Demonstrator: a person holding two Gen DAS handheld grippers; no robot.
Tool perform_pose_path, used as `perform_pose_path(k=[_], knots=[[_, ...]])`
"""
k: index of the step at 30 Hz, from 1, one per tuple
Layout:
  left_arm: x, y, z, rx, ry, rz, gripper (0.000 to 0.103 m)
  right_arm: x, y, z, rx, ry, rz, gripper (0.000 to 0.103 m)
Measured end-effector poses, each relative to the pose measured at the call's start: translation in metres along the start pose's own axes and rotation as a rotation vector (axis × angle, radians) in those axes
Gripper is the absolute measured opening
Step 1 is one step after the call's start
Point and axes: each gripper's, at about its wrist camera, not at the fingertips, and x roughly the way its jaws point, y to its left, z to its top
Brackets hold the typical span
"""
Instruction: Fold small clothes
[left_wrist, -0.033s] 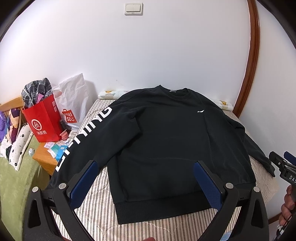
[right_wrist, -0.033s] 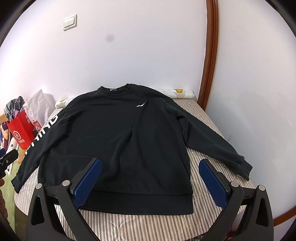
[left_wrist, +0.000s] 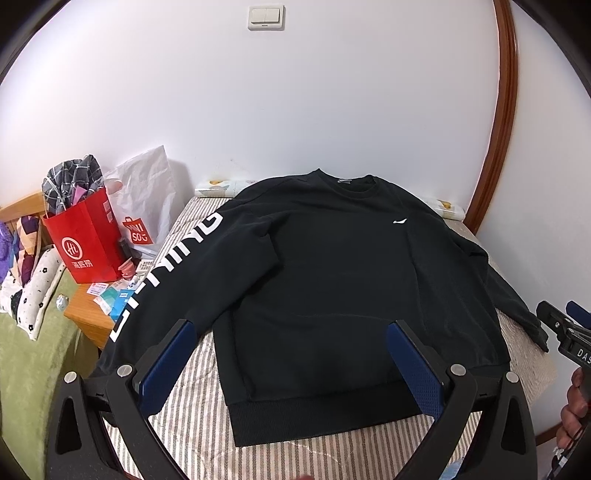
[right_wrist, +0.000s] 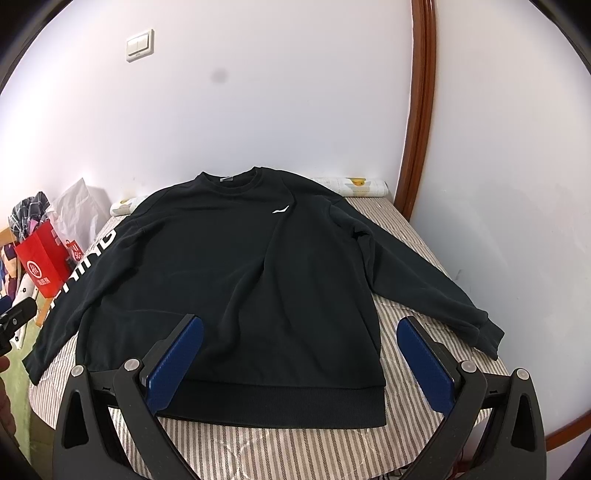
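Note:
A black sweatshirt (left_wrist: 332, 280) lies flat, front up, on the striped bed (left_wrist: 199, 391), collar toward the wall, hem toward me. Its left sleeve carries white letters (left_wrist: 166, 273) and hangs over the bed's left edge. It also shows in the right wrist view (right_wrist: 236, 280), right sleeve (right_wrist: 436, 291) stretched toward the bed's right edge. My left gripper (left_wrist: 291, 332) is open and empty, above the hem's left part. My right gripper (right_wrist: 299, 328) is open and empty, above the hem's right part; it also shows at the left wrist view's right edge (left_wrist: 565, 325).
A red paper bag (left_wrist: 88, 240) and a white plastic bag (left_wrist: 147, 206) stand on a wooden bedside table (left_wrist: 88, 317) left of the bed, with small packets. A green cover (left_wrist: 22, 362) lies lower left. A white wall and a brown door frame (right_wrist: 417, 122) bound the bed.

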Motion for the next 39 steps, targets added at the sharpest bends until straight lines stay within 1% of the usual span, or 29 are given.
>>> perform_pose_path(k=[4,10,16,20,23,27,29,30,32,33,34,36,38,39], knots=[[-0.001,0.001,-0.002,-0.002,-0.003,-0.02,0.103,-0.001,-0.001,0.002,0.002,-0.007,-0.001,0.103],[-0.003,0.003,-0.002,-0.007,-0.013,0.008,0.103,0.0,0.002,0.005,-0.004,-0.006,-0.001,0.103],[-0.001,0.008,-0.001,-0.001,-0.005,-0.021,0.103,0.01,0.002,0.006,0.001,0.021,-0.009,0.103],[0.002,0.01,-0.001,-0.002,0.0,-0.018,0.103,0.016,0.003,0.006,0.002,0.013,-0.041,0.103],[0.008,0.015,0.0,-0.026,0.006,-0.041,0.103,0.023,0.006,0.008,-0.007,0.018,-0.052,0.103],[0.018,0.027,0.0,-0.065,0.023,-0.019,0.103,0.034,0.011,0.01,-0.036,0.03,-0.062,0.103],[0.024,0.033,-0.001,-0.068,0.035,0.015,0.103,0.038,0.012,0.009,-0.04,0.02,-0.058,0.103],[0.028,0.036,-0.002,-0.065,0.049,0.046,0.103,0.041,0.012,0.009,-0.037,0.012,-0.046,0.103],[0.035,0.045,-0.005,-0.07,0.062,0.07,0.103,0.045,0.012,0.007,-0.028,0.004,-0.01,0.103],[0.038,0.049,-0.007,-0.074,0.066,0.089,0.103,0.049,0.012,0.007,-0.021,0.002,0.022,0.103],[0.041,0.054,-0.01,-0.077,0.069,0.103,0.101,0.052,0.013,0.007,-0.017,0.001,0.044,0.103],[0.048,0.062,-0.015,-0.082,0.085,0.121,0.1,0.061,0.014,0.006,-0.008,0.001,0.106,0.103],[0.055,0.073,-0.02,-0.109,0.103,0.113,0.096,0.069,0.016,0.006,0.002,0.015,0.14,0.103],[0.059,0.079,-0.024,-0.125,0.116,0.114,0.092,0.076,0.019,0.006,0.006,0.03,0.15,0.103]])
